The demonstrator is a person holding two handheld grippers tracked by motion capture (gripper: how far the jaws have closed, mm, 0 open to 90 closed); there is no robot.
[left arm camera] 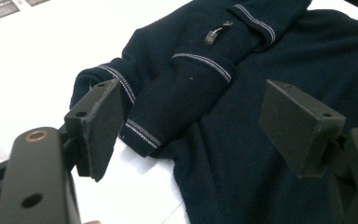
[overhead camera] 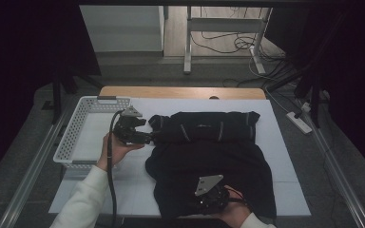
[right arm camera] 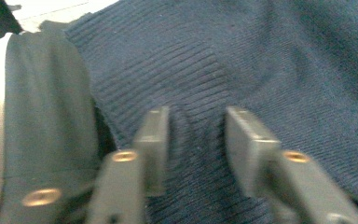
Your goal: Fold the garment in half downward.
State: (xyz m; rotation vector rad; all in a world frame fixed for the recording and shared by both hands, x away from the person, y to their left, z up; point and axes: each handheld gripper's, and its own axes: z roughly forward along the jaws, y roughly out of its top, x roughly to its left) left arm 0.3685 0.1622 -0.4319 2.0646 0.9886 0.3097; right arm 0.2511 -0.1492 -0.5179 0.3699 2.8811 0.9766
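A dark sweater (overhead camera: pixel 209 156) lies spread on the white sheet (overhead camera: pixel 285 142), its sleeves folded across the far part, and the work in hand looks like folding it. The left gripper (overhead camera: pixel 145 137) sits at the sweater's left edge by a striped cuff (left arm camera: pixel 137 133), jaws wide apart and touching nothing (the cuff lies between them but unpressed). The right gripper (overhead camera: pixel 209 199) is down on the sweater's near hem; its jaws are partly closed with a ridge of knit (right arm camera: pixel 196 135) bunched between them, though I cannot tell if the pads truly pinch it.

Next, I judge, both grippers need a firm hold of the near part to lift it over toward the sleeves. A white basket (overhead camera: pixel 76 133) stands left of the sweater, well clear of the fold path; nothing else obstructs.
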